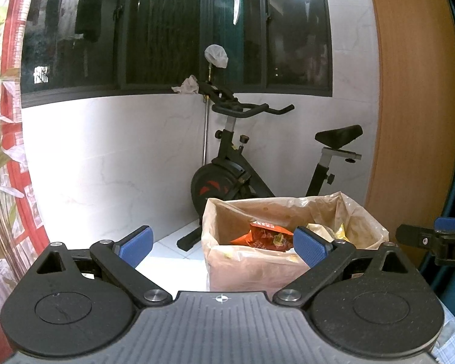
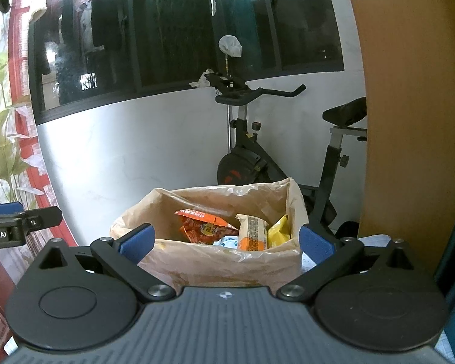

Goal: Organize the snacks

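An open brown paper bag (image 2: 227, 261) stands in front of me; it also shows in the left wrist view (image 1: 257, 270). Inside are a red-orange snack packet (image 2: 203, 227), an orange-and-white wrapped bar (image 2: 251, 233) and a yellow packet (image 2: 277, 230). The red packet shows in the left wrist view too (image 1: 264, 233). My right gripper (image 2: 226, 242) is open and empty, level with the bag's near rim. My left gripper (image 1: 224, 247) is open and empty, left of the bag. The right gripper's tip (image 1: 433, 239) shows at the left view's right edge.
A black exercise bike (image 1: 242, 163) stands behind the bag against a white wall, below a dark window (image 1: 166, 30). A wooden panel (image 1: 415, 106) rises on the right. A red frame with plant-print curtain (image 1: 6, 151) is on the left.
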A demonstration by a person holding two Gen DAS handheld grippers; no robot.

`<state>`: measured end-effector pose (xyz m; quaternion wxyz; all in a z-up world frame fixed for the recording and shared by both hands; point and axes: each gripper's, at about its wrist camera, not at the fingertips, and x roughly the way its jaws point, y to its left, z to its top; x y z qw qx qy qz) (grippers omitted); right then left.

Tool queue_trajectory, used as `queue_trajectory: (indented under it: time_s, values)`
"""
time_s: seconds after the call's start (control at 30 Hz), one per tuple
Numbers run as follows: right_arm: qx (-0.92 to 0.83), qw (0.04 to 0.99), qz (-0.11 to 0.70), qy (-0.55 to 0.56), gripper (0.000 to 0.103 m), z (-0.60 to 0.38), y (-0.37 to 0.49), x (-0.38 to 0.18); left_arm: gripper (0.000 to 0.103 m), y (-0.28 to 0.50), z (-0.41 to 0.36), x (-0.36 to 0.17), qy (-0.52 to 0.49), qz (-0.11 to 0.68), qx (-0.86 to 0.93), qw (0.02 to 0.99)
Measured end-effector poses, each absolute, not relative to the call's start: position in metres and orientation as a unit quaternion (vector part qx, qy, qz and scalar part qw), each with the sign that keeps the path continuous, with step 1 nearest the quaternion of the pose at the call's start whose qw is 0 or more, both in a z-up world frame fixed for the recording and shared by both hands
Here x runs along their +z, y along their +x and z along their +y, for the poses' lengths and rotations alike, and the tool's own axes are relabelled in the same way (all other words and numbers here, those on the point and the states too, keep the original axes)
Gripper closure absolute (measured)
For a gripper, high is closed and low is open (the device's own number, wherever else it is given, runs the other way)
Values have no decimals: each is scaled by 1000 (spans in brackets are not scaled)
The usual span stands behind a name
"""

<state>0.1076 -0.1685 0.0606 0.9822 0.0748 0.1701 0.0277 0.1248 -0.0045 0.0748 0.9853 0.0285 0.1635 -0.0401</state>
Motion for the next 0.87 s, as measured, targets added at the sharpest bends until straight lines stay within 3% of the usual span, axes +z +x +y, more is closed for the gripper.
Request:
queue_trajectory:
  time_s: [0.87]
  values:
    - [32,984,164,60,0,-166,106,61,3,126,1,75,24,159,-56,985]
